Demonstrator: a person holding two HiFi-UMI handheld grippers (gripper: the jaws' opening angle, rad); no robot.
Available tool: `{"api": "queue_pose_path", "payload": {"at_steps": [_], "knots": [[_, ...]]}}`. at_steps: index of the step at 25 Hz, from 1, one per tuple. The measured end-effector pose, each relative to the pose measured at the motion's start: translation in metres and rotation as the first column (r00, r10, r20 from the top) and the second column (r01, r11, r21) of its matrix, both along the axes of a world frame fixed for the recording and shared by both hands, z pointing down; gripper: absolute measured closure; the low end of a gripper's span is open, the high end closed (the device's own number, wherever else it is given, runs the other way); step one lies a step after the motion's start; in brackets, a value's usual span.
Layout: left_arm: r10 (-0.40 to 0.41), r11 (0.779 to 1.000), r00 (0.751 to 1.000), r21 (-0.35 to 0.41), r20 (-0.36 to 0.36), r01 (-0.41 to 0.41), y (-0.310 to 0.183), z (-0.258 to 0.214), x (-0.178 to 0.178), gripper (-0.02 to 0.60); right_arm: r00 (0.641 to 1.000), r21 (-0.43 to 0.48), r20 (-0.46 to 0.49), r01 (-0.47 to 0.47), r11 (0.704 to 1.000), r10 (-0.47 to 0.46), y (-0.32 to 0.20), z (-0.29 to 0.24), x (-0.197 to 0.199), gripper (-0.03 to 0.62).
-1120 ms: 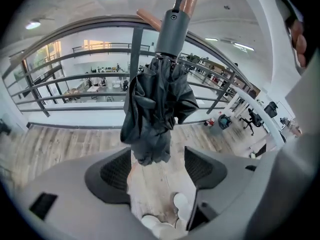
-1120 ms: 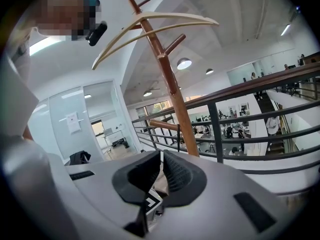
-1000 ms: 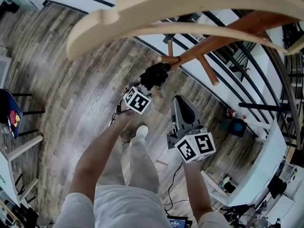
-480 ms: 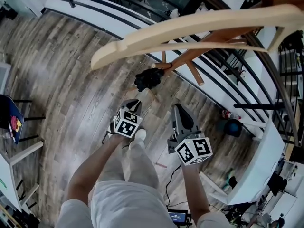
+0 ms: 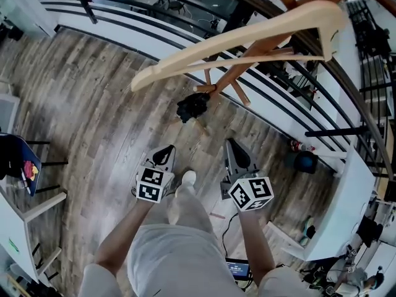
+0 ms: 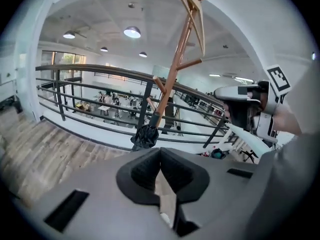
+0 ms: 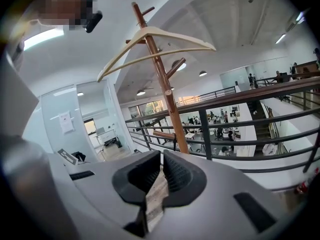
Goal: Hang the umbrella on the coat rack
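The left gripper and right gripper are closed and empty. The umbrella hangs on the coat rack and may slip off if barely hooked.

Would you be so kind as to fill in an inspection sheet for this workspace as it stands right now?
Surface: wood-plank floor.
Job's things: black umbrella hangs folded from a low peg of the coat rack; a pale wooden hanger sits near the rack's top.
Clutter: dark blue thing on the floor by the white desk.
Grippers: left gripper shut, empty; right gripper shut, empty; both apart from the umbrella.
Cables: one dark cable on the floor by the person's right leg.
Surroundings: dark railing behind the rack, open hall beyond.
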State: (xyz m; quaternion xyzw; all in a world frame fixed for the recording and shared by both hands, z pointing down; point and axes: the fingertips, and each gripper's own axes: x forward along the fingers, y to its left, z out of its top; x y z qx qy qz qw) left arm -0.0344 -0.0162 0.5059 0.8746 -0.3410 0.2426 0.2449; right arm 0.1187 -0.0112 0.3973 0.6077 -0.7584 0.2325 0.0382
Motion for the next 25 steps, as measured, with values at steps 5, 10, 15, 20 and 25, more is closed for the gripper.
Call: {"api": "queue_pose_path", "payload": {"at_steps": [5,10,15,20,25], "knots": [[0.045,0.999,0.998,-0.002,-0.032,-0.045,0.027,-0.041,-0.005,0.560,1.000,0.012,-0.014,0.003,1.000,-0.003,0.018,-0.021,-0.007,0.553],[0.065,0.998,0.994,0.016,-0.089,-0.064,0.032,-0.085,-0.005,0.560,0.999,0.029,-0.035,0.033,0.999,-0.031,0.022,-0.045,-0.022,0.553],[0.080,0.996,0.989,0.056,-0.120,-0.074,0.034,-0.134,-0.005,0.560,0.999,0.000,-0.015,0.042,0.999,-0.042,0.029,-0.062,-0.040,0.553],[0.075,0.996,0.981,0.059,-0.180,-0.065,0.043,-0.185,-0.013,0.560,0.998,0.014,0.021,0.054,0.998,-0.054,0.040,-0.091,-0.058,0.553],[0.089,0.993,0.966,0.102,-0.241,-0.066,0.046,-0.227,-0.019,0.560,0.996,0.021,0.055,0.075,0.997,-0.076,0.044,-0.113,-0.079,0.553]]}}
